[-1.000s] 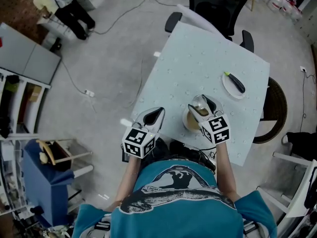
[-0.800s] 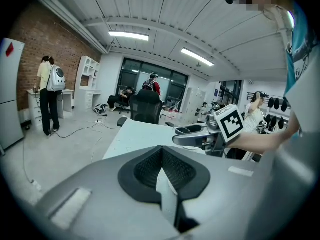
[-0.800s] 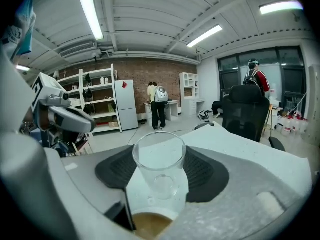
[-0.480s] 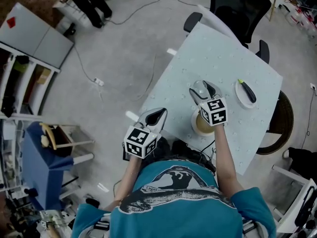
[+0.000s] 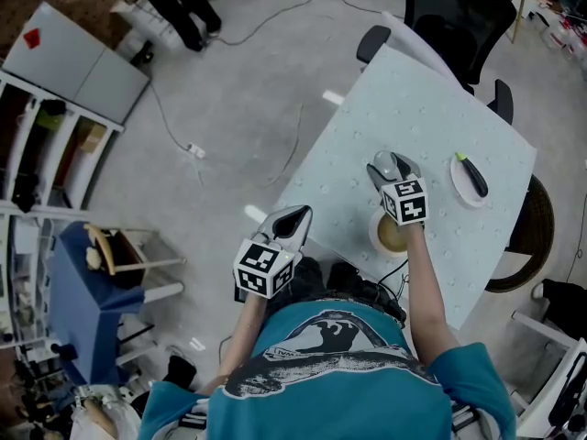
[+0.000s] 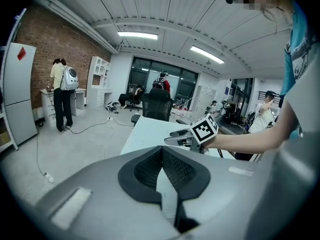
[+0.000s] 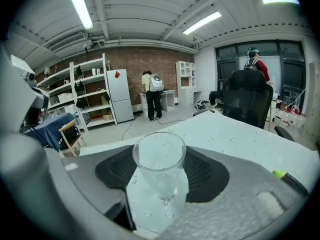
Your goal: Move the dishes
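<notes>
Pinching a clear glass (image 7: 159,166) upright in the right gripper (image 5: 393,164) jaws over the worktop (image 5: 413,99), likely to carry it untipped, with the left gripper (image 5: 293,214) jaws pressed together, empty, off to the side.

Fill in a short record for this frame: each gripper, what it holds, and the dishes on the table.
left gripper: jaws together, empty, by the table's near edge
right gripper: jaws closed on a clear glass, upright, over the table
bowl: on table, partly hidden under the right gripper
plate: on table, right of the right gripper, carrying a dark utensil with a green end
</notes>
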{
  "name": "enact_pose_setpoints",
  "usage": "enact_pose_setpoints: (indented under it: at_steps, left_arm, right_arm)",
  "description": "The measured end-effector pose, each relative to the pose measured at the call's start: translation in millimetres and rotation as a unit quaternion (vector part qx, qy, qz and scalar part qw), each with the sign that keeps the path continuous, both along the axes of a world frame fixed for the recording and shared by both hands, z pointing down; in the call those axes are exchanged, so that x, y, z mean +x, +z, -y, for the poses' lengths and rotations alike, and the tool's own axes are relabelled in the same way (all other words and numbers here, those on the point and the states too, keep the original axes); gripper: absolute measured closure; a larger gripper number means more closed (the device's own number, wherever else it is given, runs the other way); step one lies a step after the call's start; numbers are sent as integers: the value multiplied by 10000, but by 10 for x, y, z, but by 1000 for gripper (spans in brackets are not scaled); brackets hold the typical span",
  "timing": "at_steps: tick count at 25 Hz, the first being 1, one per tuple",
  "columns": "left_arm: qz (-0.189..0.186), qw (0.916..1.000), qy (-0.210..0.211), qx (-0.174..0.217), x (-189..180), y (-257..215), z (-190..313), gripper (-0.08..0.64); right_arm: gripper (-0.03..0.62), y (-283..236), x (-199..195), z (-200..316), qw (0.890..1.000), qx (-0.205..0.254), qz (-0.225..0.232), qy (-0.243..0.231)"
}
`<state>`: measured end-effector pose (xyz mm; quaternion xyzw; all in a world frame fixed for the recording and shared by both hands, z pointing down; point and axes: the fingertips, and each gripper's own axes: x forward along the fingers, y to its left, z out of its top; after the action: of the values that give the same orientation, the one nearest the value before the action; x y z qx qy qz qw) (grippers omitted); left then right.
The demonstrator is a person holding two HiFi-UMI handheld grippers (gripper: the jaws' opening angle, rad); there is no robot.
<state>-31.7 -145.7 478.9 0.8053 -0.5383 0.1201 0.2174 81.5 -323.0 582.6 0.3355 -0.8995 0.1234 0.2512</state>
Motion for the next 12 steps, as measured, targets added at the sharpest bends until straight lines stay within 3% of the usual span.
enact_pose_setpoints:
  at_steps: [7, 12]
  left_arm:
    - [-28, 9998, 175, 35, 47, 1, 81, 548]
    - [-57, 9995, 312, 94, 117, -35, 111, 548]
  right_arm:
    - [311, 102, -1, 0, 9999, 115, 76, 77]
    - [324, 455, 132, -99, 9983, -295, -434, 270]
